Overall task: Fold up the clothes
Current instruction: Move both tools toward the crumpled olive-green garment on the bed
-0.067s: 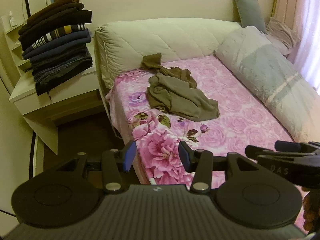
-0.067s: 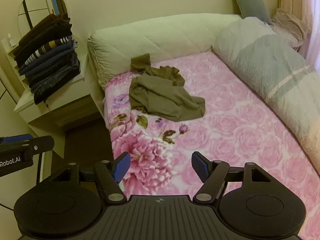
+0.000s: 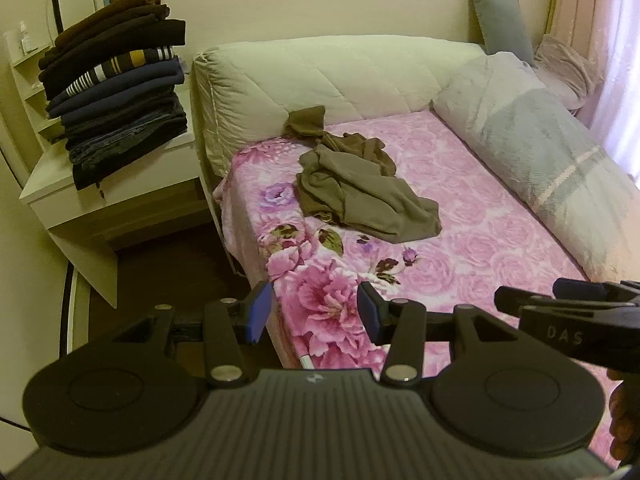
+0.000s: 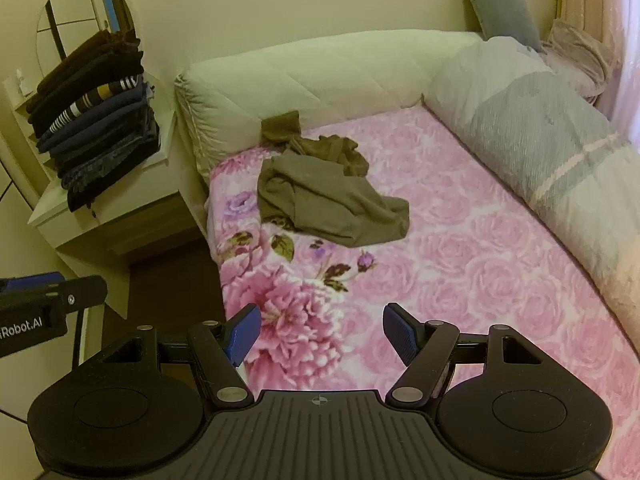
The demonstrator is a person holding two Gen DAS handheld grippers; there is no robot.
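Olive garment [image 3: 362, 196] lies crumpled, well beyond both spread, seemingly empty tools [image 3: 314, 316] [image 4: 320, 334].

a bed [image 3: 480, 248] with a pink floral sheet carries a crumpled olive garment [image 3: 360, 188] near its head end, one part riding up against the cream headboard [image 3: 340, 80]. a rolled grey-and-white quilt [image 3: 540, 160] lies along the far side. beside the bed, a white desk [image 3: 112, 196] bears a stack [image 3: 116, 92] of folded dark clothes.
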